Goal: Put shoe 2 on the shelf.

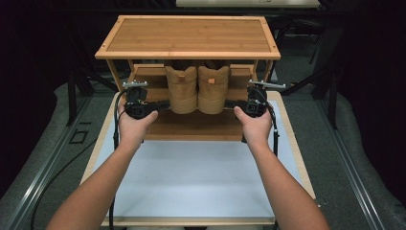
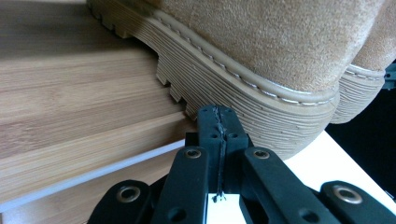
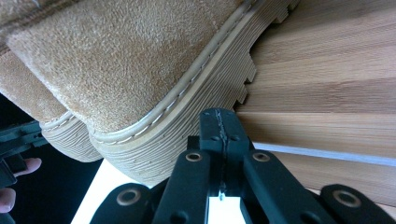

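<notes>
On the lower shelf (image 1: 191, 125) of the bamboo rack (image 1: 187, 36) sit two tan boots (image 1: 197, 88), side by side with heels toward me and hanging slightly past the shelf's front edge. I have the left gripper (image 1: 165, 104) against the outer side of the left boot (image 2: 280, 51) and the right gripper (image 1: 229, 103) against the outer side of the right boot (image 3: 126, 65), so the pair is bracketed between them. Both sets of jaws are pressed together with nothing pinched; each closed tip rests at the ribbed sole near the heel. I judge that is deliberate: closed jaws make a blunt pusher, and pressing inward from both sides should keep the boots together, to squeeze and lift them or slide them. The rack stands at the far end of the white surface (image 1: 191, 177).
</notes>
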